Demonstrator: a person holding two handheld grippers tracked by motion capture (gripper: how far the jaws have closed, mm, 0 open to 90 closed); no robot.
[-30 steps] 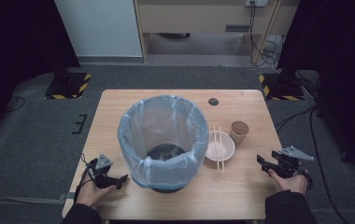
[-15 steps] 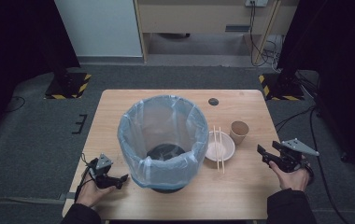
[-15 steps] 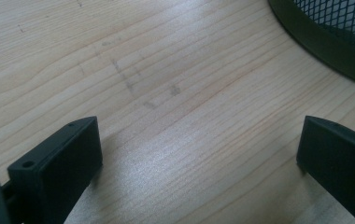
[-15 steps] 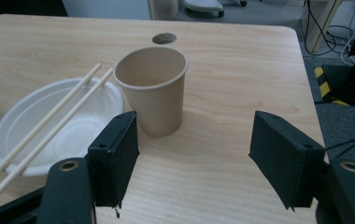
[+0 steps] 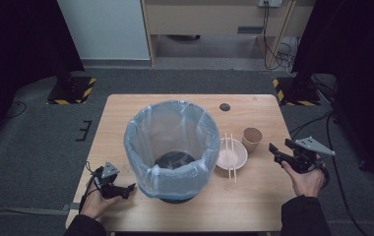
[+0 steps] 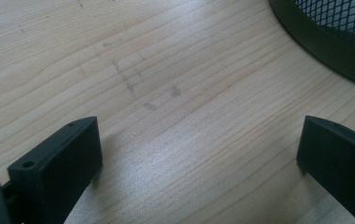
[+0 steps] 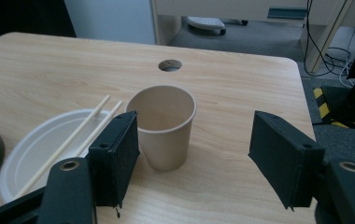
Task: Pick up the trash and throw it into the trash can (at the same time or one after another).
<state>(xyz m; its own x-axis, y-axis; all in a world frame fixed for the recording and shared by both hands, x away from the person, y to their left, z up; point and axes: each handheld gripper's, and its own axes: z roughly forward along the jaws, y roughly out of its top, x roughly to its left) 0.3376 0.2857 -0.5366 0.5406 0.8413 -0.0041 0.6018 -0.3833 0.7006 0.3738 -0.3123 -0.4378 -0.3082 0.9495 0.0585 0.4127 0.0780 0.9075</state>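
Brown paper, thin-walled: the cup (image 7: 165, 126) stands upright on the table (image 5: 254, 196), just beside the white plate (image 5: 239, 156) that carries two chopsticks (image 5: 229, 155), near the lined bin (image 5: 168, 147). The step in hand looks like a reach for that cup. To do it well, the right gripper (image 7: 194, 154) should come in level, straddle the cup below its rim, and close gently so the wall does not buckle. Its jaws stand wide apart, holding and touching nothing. The left gripper (image 6: 199, 154) hangs low over bare wood beside the bin's base, also wide and empty.
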